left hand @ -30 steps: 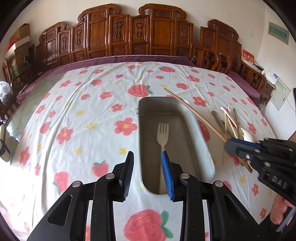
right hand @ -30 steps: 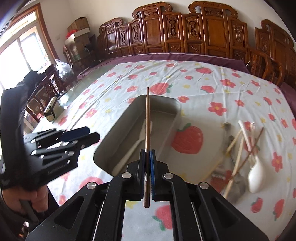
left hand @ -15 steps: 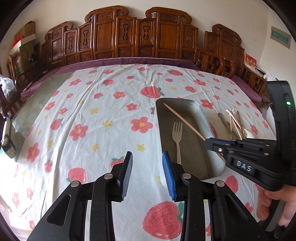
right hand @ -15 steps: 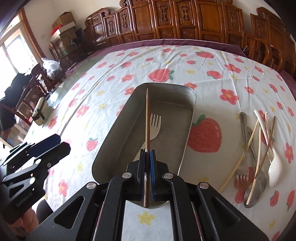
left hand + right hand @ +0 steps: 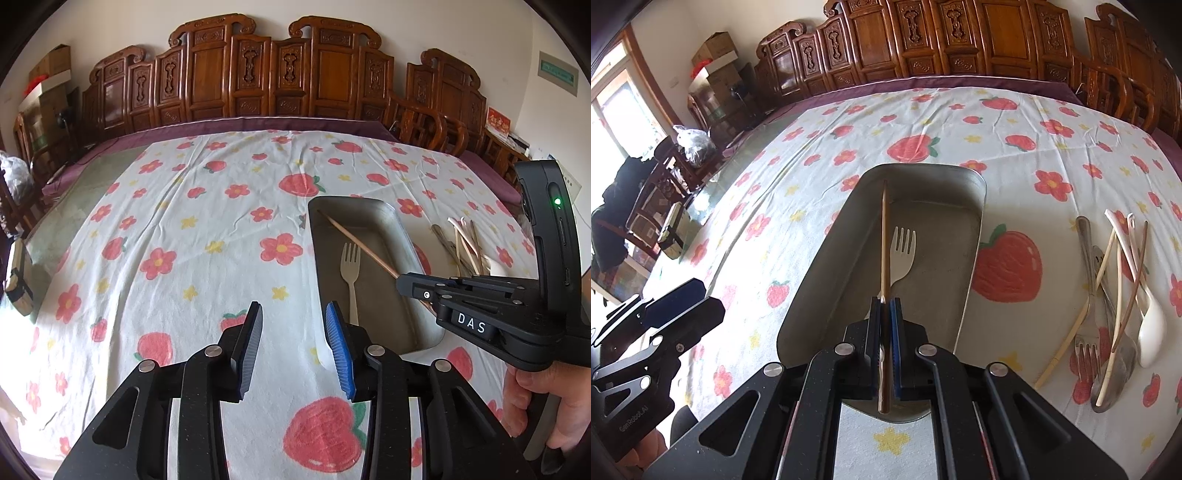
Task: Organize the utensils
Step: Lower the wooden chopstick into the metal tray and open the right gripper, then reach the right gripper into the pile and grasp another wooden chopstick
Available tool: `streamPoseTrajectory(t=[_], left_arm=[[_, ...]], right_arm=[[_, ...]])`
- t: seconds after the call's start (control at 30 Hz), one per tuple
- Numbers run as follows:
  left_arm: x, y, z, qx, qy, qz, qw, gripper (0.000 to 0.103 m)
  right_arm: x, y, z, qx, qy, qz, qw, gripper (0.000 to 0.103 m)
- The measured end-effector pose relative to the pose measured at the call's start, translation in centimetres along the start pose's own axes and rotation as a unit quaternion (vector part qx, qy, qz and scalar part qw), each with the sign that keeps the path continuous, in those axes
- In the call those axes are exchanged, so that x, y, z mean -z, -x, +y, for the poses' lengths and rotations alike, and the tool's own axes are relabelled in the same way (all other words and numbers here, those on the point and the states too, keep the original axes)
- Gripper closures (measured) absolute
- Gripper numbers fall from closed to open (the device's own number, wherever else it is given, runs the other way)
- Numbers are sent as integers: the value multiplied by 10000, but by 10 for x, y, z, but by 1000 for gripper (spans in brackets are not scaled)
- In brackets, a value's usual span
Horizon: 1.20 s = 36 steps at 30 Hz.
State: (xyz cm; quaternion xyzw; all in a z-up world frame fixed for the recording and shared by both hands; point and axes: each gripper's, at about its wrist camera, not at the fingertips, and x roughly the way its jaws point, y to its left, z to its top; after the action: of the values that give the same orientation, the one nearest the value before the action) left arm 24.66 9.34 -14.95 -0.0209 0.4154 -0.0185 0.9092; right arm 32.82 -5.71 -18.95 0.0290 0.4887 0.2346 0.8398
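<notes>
Over the tray (image 5: 975,206), the right tool (image 5: 885,306) is clamped on a chopstick (image 5: 885,236); whether its far tip touches the tray's corner cannot be told. The tool hides the handle of the fork (image 5: 903,251) lying in the tray. The left tool (image 5: 293,345) is spread and empty over bare cloth (image 5: 207,229) left of the tray. The utensil pile (image 5: 1115,295) lies right of the tray, apart, its pieces overlapping.

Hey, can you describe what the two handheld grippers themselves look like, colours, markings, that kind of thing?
Both are matte black, speckled plastic with silver screws. The left gripper has ribbed pads, one blue, one dark. The right gripper carries white "DAS" lettering and a green light on its upright housing; a bare hand grips it.
</notes>
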Motion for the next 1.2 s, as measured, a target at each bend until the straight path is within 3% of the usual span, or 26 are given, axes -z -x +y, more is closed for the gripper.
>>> streamPoseTrajectory(t=[0.13,0.4,0.63,0.87,1.2], left_arm=[[1,0,-1,-17,-5,7,10000,69],[4,2,-12,66,-71,-11,10000,65],[2,6,-45,370,-241,-80,9990,63],[5,8,-92,698,-484,-161,9963,58],[11,-5,-139,815,-824,-75,9932,57]], right_arm=[[1,4,3,-239,91,-49,9997,94],[10,42,-19,-225,337,-370,9985,94],[37,84,-84,518,595,-580,9952,82],[51,88,-152,879,148,-472,9949,74],[36,60,-194,733,-645,-324,9947,71]])
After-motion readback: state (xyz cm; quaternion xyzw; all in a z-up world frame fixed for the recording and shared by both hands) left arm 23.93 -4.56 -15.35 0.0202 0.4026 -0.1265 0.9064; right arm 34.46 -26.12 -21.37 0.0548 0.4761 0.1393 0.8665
